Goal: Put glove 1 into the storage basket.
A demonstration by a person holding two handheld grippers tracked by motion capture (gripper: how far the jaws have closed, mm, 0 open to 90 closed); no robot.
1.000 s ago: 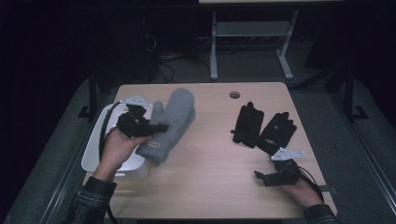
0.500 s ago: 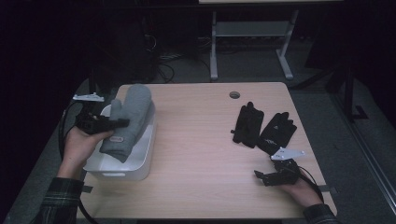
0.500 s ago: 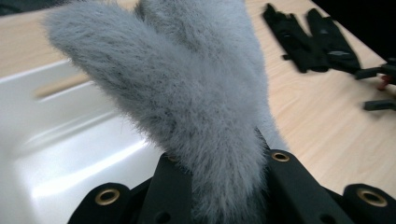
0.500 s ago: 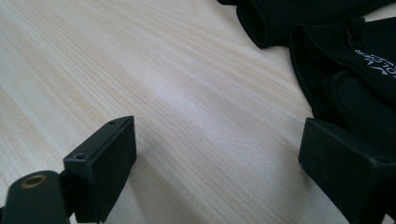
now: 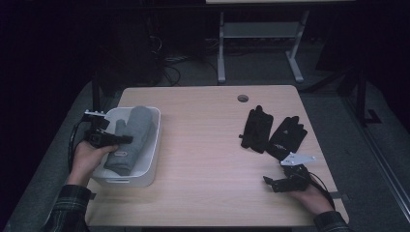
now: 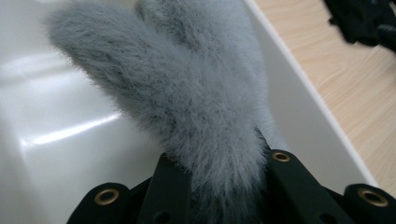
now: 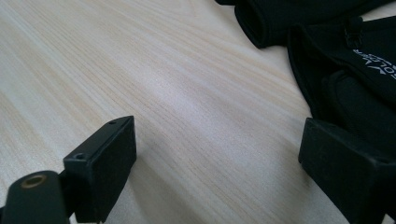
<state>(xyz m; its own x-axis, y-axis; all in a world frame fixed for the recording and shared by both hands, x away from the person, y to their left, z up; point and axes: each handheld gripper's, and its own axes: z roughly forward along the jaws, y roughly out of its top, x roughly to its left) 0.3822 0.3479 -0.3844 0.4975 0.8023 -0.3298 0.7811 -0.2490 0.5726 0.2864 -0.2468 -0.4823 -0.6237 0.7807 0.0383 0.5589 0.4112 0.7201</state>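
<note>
grey mitten [image 5: 129, 140] now in white bin [image 5: 153, 145]

A fuzzy grey mitten [image 5: 129, 140] lies in a glossy white bin [image 5: 153, 145], two black gloves [image 5: 271, 131] on the pale wood-grain tabletop [image 5: 203, 145].

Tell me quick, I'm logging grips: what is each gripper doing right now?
Left gripper: closed on the grey fuzzy mitten, inside the white bin.
Right gripper: open, holding nothing, resting over the table beside the black gloves.
</note>
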